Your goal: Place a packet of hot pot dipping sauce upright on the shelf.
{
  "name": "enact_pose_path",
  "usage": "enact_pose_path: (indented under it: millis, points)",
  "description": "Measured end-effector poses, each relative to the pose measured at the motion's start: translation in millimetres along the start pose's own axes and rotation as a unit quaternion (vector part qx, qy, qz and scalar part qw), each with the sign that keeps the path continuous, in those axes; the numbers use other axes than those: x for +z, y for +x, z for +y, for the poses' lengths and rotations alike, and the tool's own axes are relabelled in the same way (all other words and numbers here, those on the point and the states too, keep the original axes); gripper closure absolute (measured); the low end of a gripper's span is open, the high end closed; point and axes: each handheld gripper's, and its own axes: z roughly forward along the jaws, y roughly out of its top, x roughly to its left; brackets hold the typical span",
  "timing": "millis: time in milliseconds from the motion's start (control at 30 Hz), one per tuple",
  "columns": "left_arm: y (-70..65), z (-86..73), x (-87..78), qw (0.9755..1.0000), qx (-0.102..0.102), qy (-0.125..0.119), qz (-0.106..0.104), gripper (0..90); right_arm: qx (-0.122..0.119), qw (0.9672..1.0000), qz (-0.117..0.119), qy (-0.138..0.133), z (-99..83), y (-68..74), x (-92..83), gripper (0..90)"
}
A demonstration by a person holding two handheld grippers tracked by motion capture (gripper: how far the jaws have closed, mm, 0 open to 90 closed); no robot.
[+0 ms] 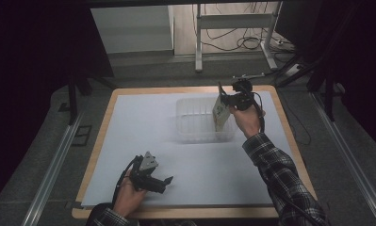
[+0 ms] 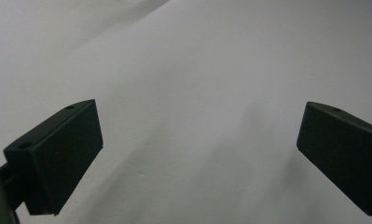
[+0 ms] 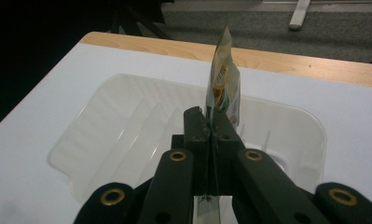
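My right gripper (image 1: pixel 227 100) (image 3: pixel 210 122) is shut on a thin printed packet (image 1: pixel 219 111) (image 3: pixel 224 84), pinching its edge. The packet hangs over the right part of a clear plastic bin (image 1: pixel 200 120) (image 3: pixel 127 126) at the far middle of the table. In the right gripper view the packet stands edge-on above the bin's ribbed floor. My left gripper (image 1: pixel 166 182) (image 2: pixel 200 154) rests low near the table's front left, open, with nothing between its black jaws, just the white table sheet (image 2: pixel 211 70).
A white sheet (image 1: pixel 129 141) covers the wooden table (image 1: pixel 101 141). Beyond the far edge lie grey carpet, metal desk legs (image 1: pixel 198 42) and loose cables (image 1: pixel 232 37). Metal rails (image 1: pixel 49 174) run along both sides.
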Motion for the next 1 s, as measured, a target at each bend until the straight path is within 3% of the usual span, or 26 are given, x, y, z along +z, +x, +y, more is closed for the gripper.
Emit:
enact_pose_path:
  millis: [133, 433, 1000]
  points:
    - [0.2, -0.1, 0.0, 1.0000, -0.001, -0.001, 0.000, 0.0, -0.007, 1.0000, -0.001, 0.002, -1.1, -1.6, -0.3, 81.8]
    - [0.2, 0.0, 0.0, 1.0000, -0.001, 0.000, 0.001, 0.0, -0.029, 0.9996, 0.000, -0.004, 0.6, 0.6, -5.2, 62.0]
    - [-0.2, 0.2, 0.0, 1.0000, -0.001, 0.003, 0.000, 0.0, -0.071, 0.9973, 0.016, -0.012, -2.2, 11.0, -15.6, 41.1]
